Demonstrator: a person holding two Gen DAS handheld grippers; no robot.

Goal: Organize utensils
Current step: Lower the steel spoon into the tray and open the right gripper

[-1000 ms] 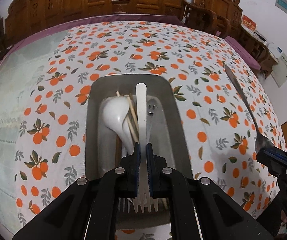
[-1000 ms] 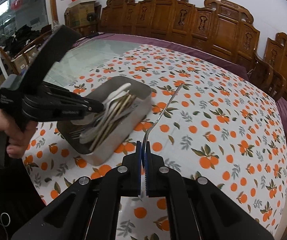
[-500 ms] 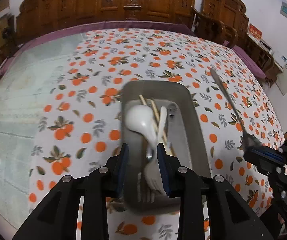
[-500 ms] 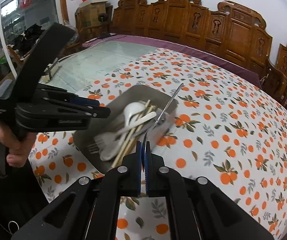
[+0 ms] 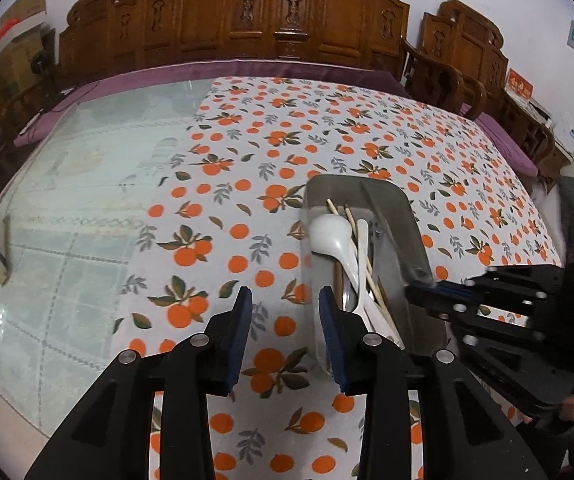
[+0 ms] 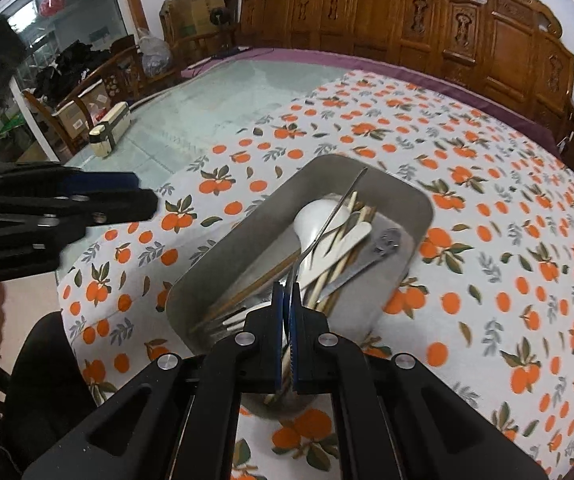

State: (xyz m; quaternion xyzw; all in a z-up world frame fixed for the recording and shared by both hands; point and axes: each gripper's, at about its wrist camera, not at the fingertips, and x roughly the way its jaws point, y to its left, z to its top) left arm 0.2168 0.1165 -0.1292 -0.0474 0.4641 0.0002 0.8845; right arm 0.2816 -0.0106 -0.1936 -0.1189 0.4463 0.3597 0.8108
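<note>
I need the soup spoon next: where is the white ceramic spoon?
In the right wrist view, the white ceramic spoon lies inside the grey metal tray, bowl toward its far-left end, beside the wooden chopsticks.

I count one metal tray (image 6: 415, 196) on the counter (image 6: 487, 208), and in it one white ladle spoon (image 6: 311, 220), one white plastic fork (image 5: 361, 280), one grey metal utensil (image 6: 383, 245) and several wooden chopsticks (image 6: 339, 268), too tangled to number; one metal fork (image 6: 327, 226) sits in my right tool (image 6: 285, 292)

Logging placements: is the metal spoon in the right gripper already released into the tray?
Not released: the right gripper's fingers are shut on the metal spoon, held above the grey metal tray.
</note>
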